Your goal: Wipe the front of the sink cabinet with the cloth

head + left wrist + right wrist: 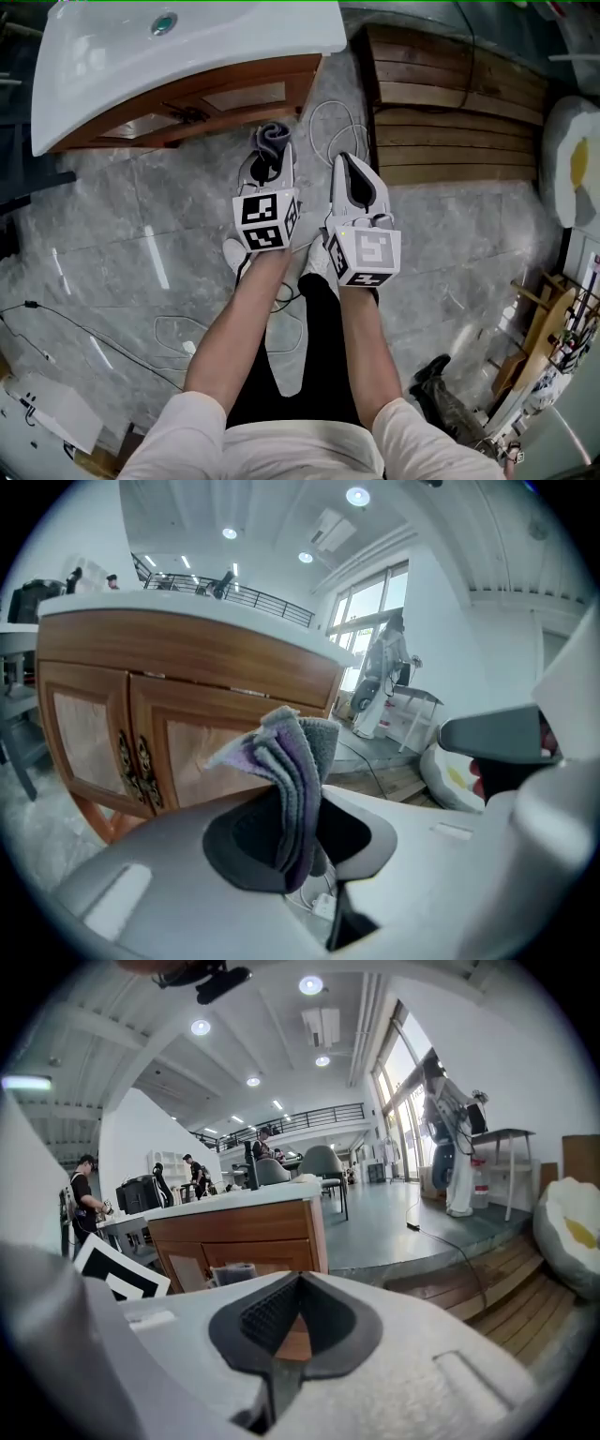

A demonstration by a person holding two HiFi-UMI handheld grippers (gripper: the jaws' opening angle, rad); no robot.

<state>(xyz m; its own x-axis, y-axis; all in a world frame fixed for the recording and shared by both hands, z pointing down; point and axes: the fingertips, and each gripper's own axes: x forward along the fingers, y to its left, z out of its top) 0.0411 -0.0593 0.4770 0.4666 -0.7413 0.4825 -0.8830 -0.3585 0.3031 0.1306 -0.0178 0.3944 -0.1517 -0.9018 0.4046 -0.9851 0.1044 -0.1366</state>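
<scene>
The sink cabinet (187, 98) stands at the upper left, its white basin top over a wooden front with two panelled doors (187, 733). My left gripper (266, 161) is shut on a folded grey and purple cloth (274, 135), which sticks up between its jaws (292, 771). The cloth is a short way off the door front, not touching it. Just right of it, my right gripper (346, 161) is shut with nothing in it (279, 1330). It points at the cabinet's right end (248, 1232), and the cloth (232, 1273) shows beyond it.
A slatted wooden platform (455, 103) lies right of the cabinet. A white cushion with a yellow patch (574, 159) sits at the far right. Thin cables (328, 122) loop over the grey marble floor. Dark metal handles (133, 761) hang where the doors meet. People stand at desks far behind (84, 1194).
</scene>
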